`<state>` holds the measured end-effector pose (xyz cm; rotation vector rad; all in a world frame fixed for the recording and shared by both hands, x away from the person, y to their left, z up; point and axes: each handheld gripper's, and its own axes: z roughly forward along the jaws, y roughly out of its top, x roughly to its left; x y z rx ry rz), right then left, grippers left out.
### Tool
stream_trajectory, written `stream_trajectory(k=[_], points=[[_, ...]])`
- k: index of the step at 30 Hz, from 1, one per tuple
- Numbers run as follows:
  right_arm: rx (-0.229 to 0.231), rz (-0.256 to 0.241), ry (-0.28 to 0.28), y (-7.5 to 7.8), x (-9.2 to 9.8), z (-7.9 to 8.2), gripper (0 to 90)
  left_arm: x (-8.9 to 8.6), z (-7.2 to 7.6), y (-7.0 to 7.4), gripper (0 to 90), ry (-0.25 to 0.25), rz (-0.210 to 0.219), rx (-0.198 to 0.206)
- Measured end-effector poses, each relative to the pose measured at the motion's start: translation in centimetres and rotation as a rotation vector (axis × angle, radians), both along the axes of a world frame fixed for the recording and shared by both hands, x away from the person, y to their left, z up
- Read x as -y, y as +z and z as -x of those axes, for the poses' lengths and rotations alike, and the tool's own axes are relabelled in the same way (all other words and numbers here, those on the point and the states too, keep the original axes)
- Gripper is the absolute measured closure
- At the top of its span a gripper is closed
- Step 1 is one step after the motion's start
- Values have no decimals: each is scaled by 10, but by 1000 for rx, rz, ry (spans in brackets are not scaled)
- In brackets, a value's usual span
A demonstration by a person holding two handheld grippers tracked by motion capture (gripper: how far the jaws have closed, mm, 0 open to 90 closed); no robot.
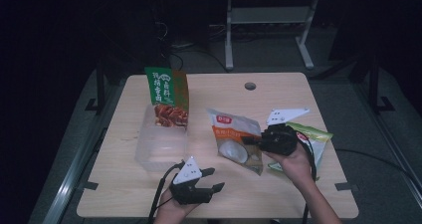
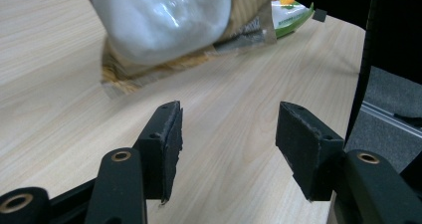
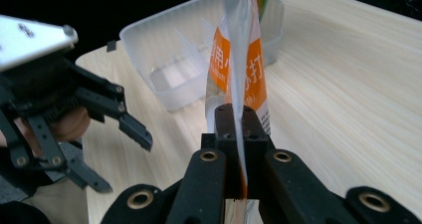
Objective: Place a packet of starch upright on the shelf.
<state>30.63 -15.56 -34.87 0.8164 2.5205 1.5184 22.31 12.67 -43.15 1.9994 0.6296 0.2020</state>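
1. Clear plastic tub: stands on the left part of the worktop, open at the top. A tall green and orange snack bag stands upright at its far end; whether the bag's foot is inside the tub or just behind it I cannot tell. The near part of the tub holds nothing I can make out.
2. Orange and white pouch: held up off the worktop near its middle, just right of the tub, tilted with its lower edge toward me. A white round picture shows on its face.
3. Green and yellow packet: lies flat on the worktop at the right, partly under my right hand.
4. My right hand-held gripper: clamped on the pouch's right edge. In the right gripper view the jaws are pressed together with the thin edge of the pouch rising between them. My right hand reaches in from the lower right.
5. My left hand-held gripper: low over the near edge of the worktop, in front of the tub, jaws spread wide and holding nothing, pointing right toward the pouch.
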Motion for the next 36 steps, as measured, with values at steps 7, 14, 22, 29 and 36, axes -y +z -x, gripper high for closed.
stream_trajectory(k=[7, 14, 22, 29, 36], points=[[13, -6, 21, 15, -14, -6, 898, -2, 3, 2, 402, -11, -11, 19], [34, -21, 54, 35, -36, -14, 899, 0, 6, 2, 368, -16, -4, 26], [38, -36, 96, 51, -63, -26, 899, 0, 9, 2, 349, -21, 9, 24], [45, -38, 119, 56, -80, -33, 898, -1, 10, 3, 340, -27, 7, 34], [41, -42, 143, 59, -98, -38, 898, 0, 11, 2, 328, -33, 7, 40]])
